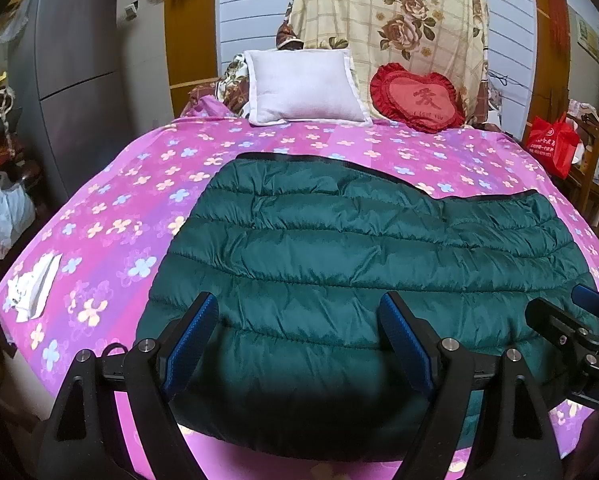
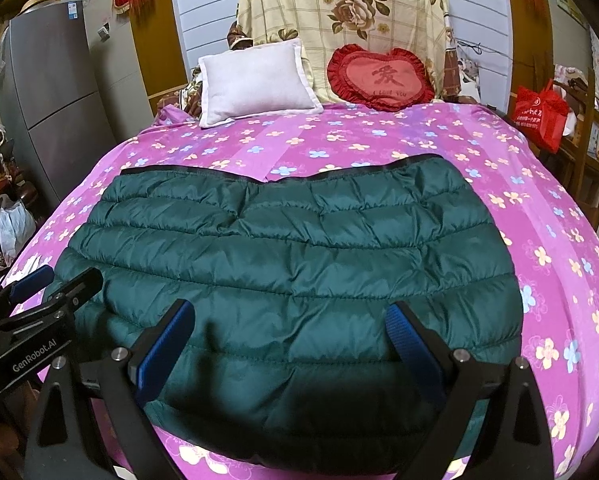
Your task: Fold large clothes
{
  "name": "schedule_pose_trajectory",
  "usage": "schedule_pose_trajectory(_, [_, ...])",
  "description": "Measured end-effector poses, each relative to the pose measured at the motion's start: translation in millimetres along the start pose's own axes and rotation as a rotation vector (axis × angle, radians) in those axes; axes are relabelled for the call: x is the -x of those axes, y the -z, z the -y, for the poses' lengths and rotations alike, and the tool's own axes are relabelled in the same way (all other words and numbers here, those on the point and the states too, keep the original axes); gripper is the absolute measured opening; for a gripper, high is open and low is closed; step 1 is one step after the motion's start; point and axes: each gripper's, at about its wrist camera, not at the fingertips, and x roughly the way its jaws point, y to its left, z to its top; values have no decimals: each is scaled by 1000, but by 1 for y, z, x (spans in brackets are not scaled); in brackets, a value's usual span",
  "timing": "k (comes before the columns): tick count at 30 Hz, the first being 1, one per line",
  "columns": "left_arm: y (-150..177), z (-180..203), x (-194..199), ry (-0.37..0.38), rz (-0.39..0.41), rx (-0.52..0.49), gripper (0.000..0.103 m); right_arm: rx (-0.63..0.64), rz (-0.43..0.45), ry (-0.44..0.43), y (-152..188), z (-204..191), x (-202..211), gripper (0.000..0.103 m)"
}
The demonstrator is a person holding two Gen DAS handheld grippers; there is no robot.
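A dark green quilted down jacket [image 1: 339, 256] lies flat and folded on the pink flowered bedsheet [image 1: 111, 200], its black-trimmed edge toward the pillows. It also shows in the right wrist view [image 2: 291, 260]. My left gripper [image 1: 299, 312] is open and empty, its blue-padded fingers spread above the jacket's near part. My right gripper [image 2: 289, 316] is open and empty above the jacket's near part too. The right gripper shows at the right edge of the left wrist view [image 1: 579, 320], and the left gripper at the left edge of the right wrist view [image 2: 39, 284].
A white pillow [image 1: 303, 88] and a red heart cushion [image 1: 417, 98] lie at the bed's head before a floral blanket [image 1: 391, 20]. White paper [image 1: 33, 284] lies on the bed's left. A grey fridge [image 1: 71, 80] stands left, a red bag [image 1: 551, 144] right.
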Motion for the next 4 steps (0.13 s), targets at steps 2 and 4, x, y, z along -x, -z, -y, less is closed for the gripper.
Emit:
schedule_pose_trajectory(2, [-1, 1, 1, 1, 13, -8, 62, 2, -1, 0, 1, 1, -1, 98])
schedule_pose_trajectory(4, [-1, 1, 1, 3, 18, -12, 62, 0, -2, -1, 0, 1, -2, 98])
